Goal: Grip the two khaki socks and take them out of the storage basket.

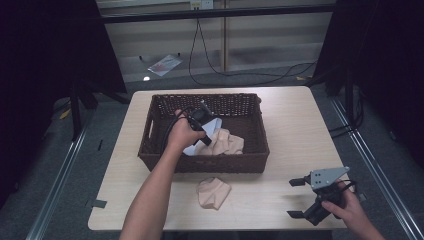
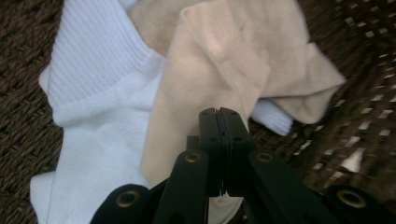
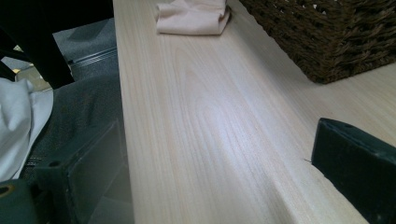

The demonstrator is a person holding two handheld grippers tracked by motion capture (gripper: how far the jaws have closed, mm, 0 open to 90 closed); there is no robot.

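Unmarked, plain beige sock [image 2: 210, 70] and white sock [image 2: 98, 116] share the basket [image 1: 150, 150]

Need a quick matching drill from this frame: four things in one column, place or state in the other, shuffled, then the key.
1. left claw
2. right claw
3. white sock
4. folded beige sock

A. open, over the table's near right corner
B. on the table in front of the basket
C. shut, inside the basket
D. in the basket, under a beige sock

Pairs: 1-C, 2-A, 3-D, 4-B
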